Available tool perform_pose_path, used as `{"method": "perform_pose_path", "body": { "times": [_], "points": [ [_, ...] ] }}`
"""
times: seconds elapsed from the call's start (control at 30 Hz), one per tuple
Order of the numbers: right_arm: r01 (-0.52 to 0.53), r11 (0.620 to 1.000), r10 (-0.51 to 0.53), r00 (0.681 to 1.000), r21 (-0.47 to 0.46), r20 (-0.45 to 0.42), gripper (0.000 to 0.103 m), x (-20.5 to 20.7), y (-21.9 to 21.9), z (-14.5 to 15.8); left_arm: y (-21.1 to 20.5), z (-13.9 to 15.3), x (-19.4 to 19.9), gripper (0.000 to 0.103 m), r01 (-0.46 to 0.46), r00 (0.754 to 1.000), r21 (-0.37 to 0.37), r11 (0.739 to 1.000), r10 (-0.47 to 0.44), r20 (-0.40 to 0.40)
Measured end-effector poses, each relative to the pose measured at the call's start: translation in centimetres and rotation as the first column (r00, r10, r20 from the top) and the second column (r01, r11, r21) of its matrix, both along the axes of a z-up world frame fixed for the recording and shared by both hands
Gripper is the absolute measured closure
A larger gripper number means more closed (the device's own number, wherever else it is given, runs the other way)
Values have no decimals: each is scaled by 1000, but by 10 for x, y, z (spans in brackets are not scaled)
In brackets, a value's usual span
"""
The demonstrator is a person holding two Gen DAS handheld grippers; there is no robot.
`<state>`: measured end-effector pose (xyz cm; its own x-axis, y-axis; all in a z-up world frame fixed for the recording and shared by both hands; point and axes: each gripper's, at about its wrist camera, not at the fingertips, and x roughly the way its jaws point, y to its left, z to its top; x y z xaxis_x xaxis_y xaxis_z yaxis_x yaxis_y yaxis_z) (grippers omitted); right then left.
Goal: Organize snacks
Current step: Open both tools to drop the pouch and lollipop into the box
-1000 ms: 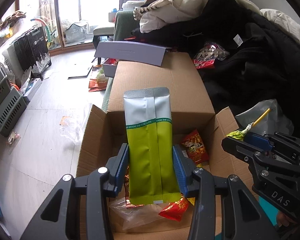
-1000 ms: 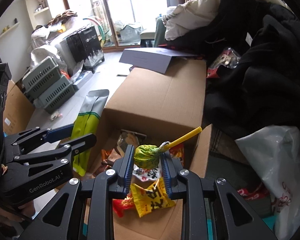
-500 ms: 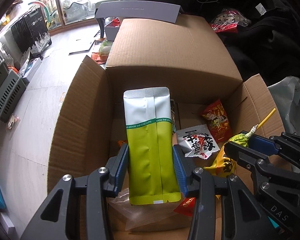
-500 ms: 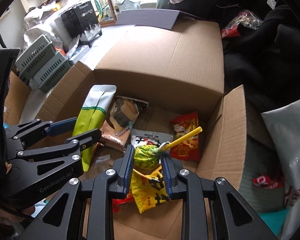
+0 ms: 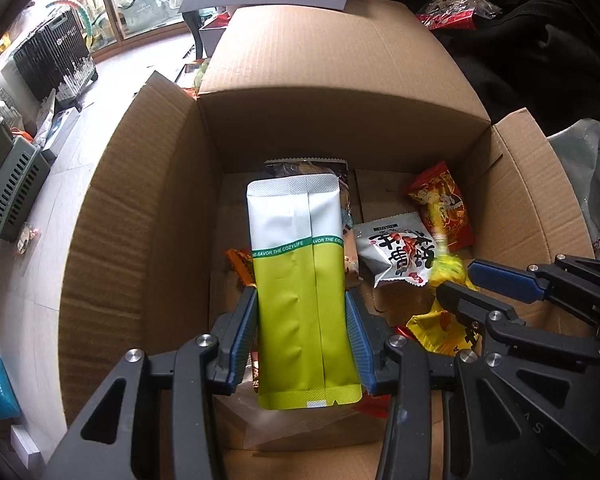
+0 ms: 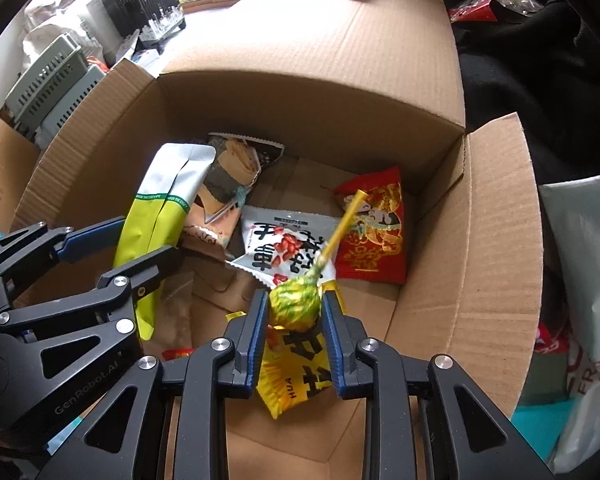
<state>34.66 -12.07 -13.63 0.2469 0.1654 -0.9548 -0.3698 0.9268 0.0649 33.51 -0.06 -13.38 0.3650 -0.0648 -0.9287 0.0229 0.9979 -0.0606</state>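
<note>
An open cardboard box (image 5: 140,208) (image 6: 500,240) lies below both grippers. My left gripper (image 5: 302,300) (image 6: 140,240) is shut on a tall green and white pouch (image 5: 300,280) (image 6: 156,208), held upright inside the box's left half. My right gripper (image 6: 294,300) (image 5: 456,284) is shut on the green-wrapped head of a lollipop (image 6: 296,300) whose yellow stick points up and away. Lying on the box floor are a white packet (image 6: 284,248) (image 5: 396,252), a red packet (image 6: 374,232) (image 5: 444,208), a yellow packet (image 6: 296,372) and a dark packet (image 6: 236,168).
The far box flap (image 5: 340,64) stands up behind the snacks. Dark clothing (image 5: 540,48) piles at the right, with a pale plastic bag (image 6: 580,280) beside the box. Grey crates (image 5: 8,176) and a black rack (image 5: 52,64) stand on the floor at the left.
Both grippers have tipped downward and sunk into the box, each still holding its snack. The box floor and its packets now fill both views.
</note>
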Motion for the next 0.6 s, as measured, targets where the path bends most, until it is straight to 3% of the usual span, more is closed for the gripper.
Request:
{"method": "perform_pose_path", "body": {
  "times": [0.37,0.43,0.6],
  "points": [
    [11,991,-10,1000,-133,12,61,-4,8,4,-2,-1,3,59,3,1000,0,1000,-3,-29],
    [19,986,-12,999,-167,45,48,-8,7,8,-2,1,4,58,3,1000,-8,1000,-3,-31],
    [35,984,-14,993,-176,120,32,-19,-2,26,1,18,0,55,-18,1000,11,1000,18,19]
  ]
}}
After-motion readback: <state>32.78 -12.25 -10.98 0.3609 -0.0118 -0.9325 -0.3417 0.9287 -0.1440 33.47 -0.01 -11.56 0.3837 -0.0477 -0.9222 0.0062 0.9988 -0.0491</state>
